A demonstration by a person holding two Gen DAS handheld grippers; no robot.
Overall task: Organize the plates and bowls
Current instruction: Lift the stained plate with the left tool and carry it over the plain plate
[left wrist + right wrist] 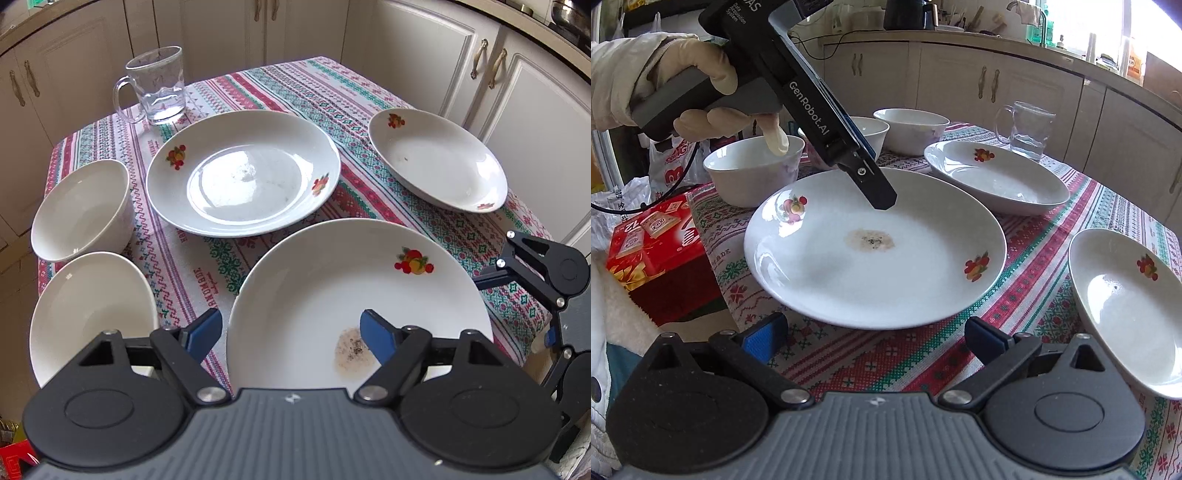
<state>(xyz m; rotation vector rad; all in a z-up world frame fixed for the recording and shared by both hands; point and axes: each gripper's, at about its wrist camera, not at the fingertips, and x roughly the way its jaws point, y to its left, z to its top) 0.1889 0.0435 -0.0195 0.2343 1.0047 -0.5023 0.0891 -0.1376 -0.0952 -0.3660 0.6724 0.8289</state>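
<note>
Nothing is getting stacked yet: stained plate sitting lower right, bowls left; left gripper and right gripper both hanging open, empty.

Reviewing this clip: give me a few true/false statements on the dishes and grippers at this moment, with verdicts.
1. The near plate has a brownish stain at its centre. True.
2. The left gripper is shut on that plate. False: it is open, one finger over the plate, one outside its rim.
3. The glass mug lies on its side. False: it stands upright.
4. The right gripper is open and holds nothing. True.
</note>
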